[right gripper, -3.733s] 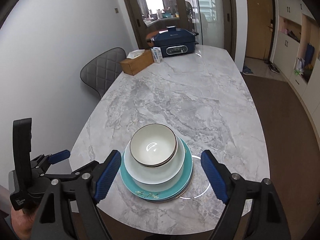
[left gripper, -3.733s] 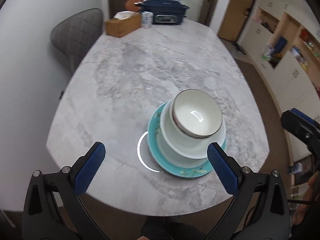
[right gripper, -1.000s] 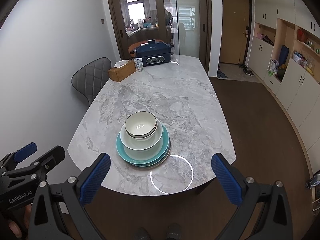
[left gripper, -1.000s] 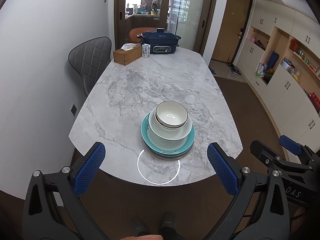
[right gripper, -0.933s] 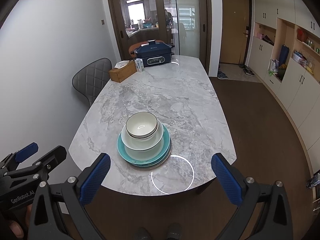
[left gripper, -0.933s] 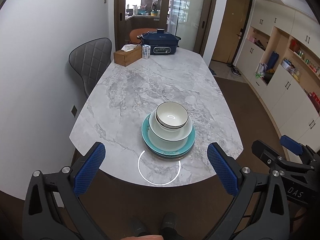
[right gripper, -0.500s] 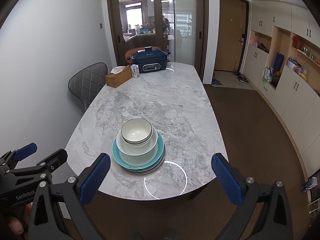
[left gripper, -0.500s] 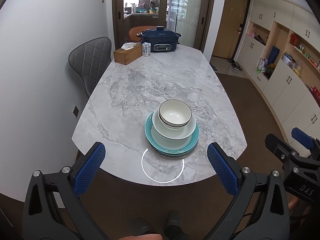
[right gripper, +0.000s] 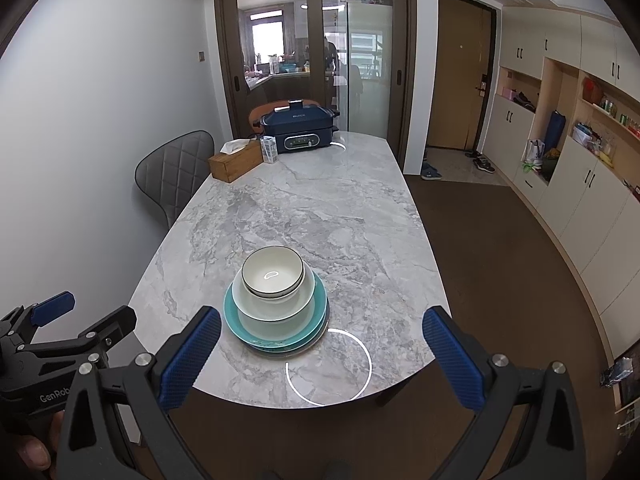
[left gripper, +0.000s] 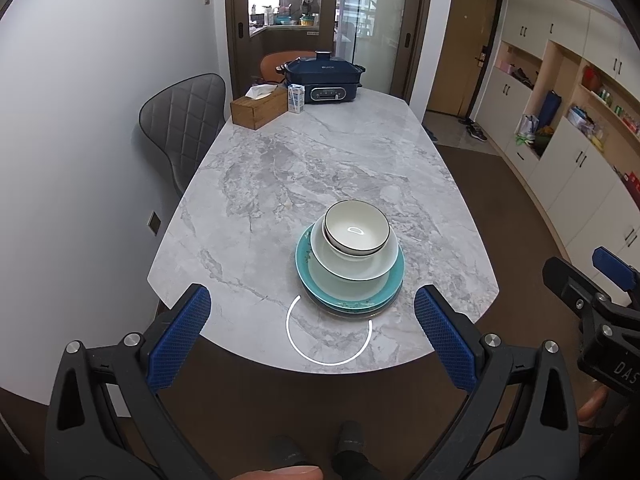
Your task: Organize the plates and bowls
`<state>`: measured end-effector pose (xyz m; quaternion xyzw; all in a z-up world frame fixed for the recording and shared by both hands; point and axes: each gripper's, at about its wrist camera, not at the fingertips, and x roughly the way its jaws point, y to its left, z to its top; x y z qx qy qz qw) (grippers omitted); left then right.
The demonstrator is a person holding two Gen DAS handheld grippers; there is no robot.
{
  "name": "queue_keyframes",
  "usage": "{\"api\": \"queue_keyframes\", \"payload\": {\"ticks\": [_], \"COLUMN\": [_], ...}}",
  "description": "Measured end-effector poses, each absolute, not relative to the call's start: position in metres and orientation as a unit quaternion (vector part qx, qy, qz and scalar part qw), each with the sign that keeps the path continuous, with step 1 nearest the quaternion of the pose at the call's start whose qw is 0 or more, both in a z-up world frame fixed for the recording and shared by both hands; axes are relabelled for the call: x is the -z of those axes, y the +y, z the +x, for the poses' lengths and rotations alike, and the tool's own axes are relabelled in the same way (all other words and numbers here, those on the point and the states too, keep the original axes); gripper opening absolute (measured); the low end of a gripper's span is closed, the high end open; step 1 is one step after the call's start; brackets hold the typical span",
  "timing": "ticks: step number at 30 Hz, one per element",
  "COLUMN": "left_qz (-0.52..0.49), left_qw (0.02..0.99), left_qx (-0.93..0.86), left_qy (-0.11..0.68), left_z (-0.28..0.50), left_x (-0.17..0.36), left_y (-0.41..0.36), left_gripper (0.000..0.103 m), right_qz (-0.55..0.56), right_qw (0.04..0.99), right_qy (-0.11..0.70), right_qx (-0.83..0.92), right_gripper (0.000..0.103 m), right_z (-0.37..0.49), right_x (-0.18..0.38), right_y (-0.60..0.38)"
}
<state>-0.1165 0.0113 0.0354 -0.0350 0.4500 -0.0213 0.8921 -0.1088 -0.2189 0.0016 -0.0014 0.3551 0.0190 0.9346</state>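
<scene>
- Grey marble table, oval, long axis running toward 12 o'clock; brown floor around it.
- Far end at 12 o'clock: dark blue electric cooker, small carton just beside it, wooden tissue box at 11 o'clock.
- Grey quilted chair at the table's 10 o'clock side, against a white wall; glass sliding doors behind the cooker; white cabinets with open shelves along 2–3 o'clock.
- Left gripper held low off the table's near edge, pointing toward 12 o'clock, blue pads spread wide, nothing between them.
- Right gripper likewise off the near edge, pads spread wide, holding nothing; it shows at 4 o'clock in the left wrist view.
- Stack near the table's near end: small white bowl with dark rim on top, nested in a larger white bowl, on teal plates.
- Stack sits ahead of both tools, apart from them: at 12–1 o'clock of the left gripper, at 11 o'clock of the right, closer to its left pad.
- White ring reflection on the marble just in front of the stack at 6 o'clock.
</scene>
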Motion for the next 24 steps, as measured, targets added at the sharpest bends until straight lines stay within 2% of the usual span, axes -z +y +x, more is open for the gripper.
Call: {"api": "queue_keyframes", "payload": {"ticks": [24], "left_qz": [-0.036], "left_qw": [0.893], "left_qx": [0.018], "left_qy": [0.448], "left_z": [-0.1146], "left_x": [-0.0352], "left_y": [0.0078], "left_gripper": [0.103], "right_qz": [-0.004], "right_qw": [0.934], "right_qy": [0.356], "right_qx": [-0.021], "right_gripper": [0.103], "right_z": [-0.1072], "right_x": [-0.0025], "right_y": [-0.2161]}}
